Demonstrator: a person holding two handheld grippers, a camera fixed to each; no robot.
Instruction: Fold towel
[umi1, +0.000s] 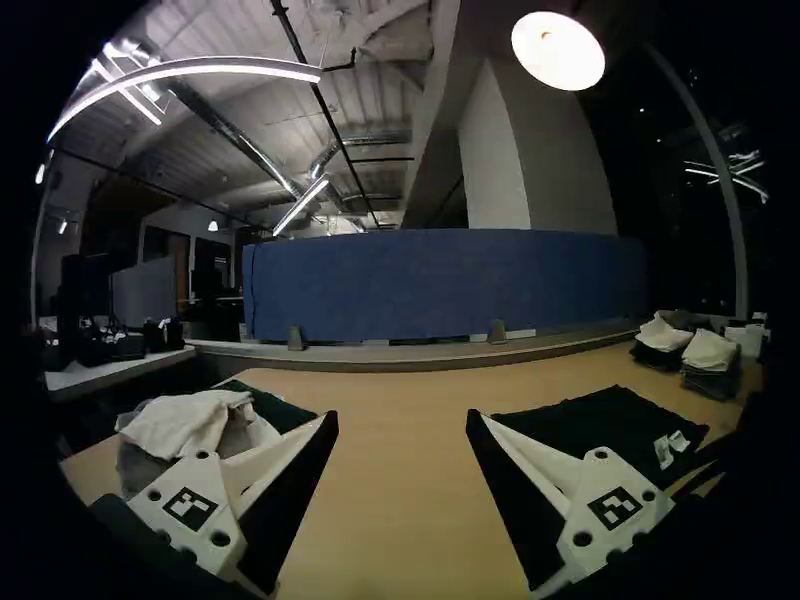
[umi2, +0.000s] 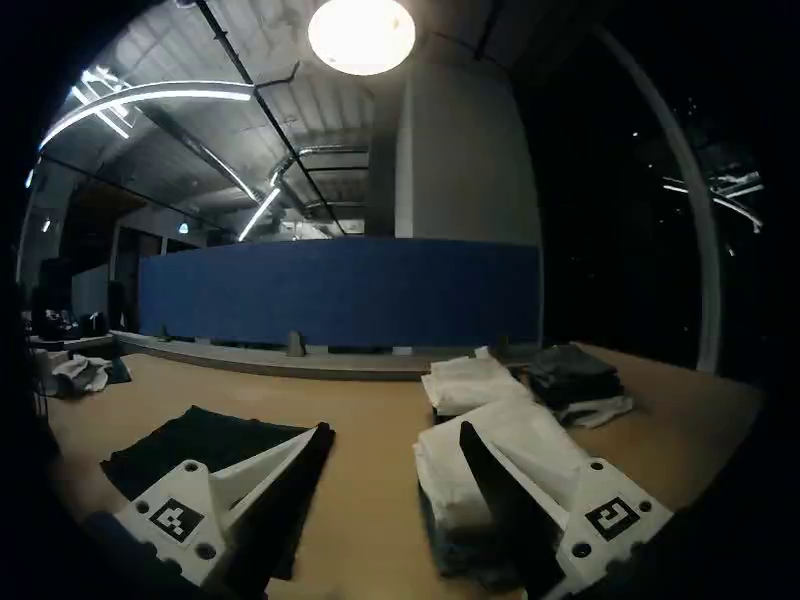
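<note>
**On the wood surface: dark towel flat, both jaws empty**

Left gripper view:
- left gripper has its jaws spread wide with nothing held. Bare wood shows in the gap.
- The dark towel lies spread flat just right of that gap. Its near edge runs behind the right-hand finger. Can't tell whether finger and cloth touch.
- A white tag sits on the towel's right part.
- A crumpled pile of white and grey towels lies left of the gap, on top of a second dark cloth. Both are behind the left-hand finger.
- Folded stacks sit at the far right edge of the surface, well apart from the dark towel. They are white on top and darker below.
- A blue partition runs along the far side, and a round ceiling lamp is lit overhead.

Right gripper view:
- right gripper also has its jaws wide open, gripping nothing.
- The dark towel is left of the gap here, flat, partly covered by the left-hand finger. Contact is unclear.
- The nearest white stack lies right of the gap, just behind the right-hand finger.
- A second white stack and a dark grey stack sit side by side beyond it.
- The crumpled pile is at the far left edge of the surface.

The towel is between the two grippers, unfolded, no corner lifted.
</note>
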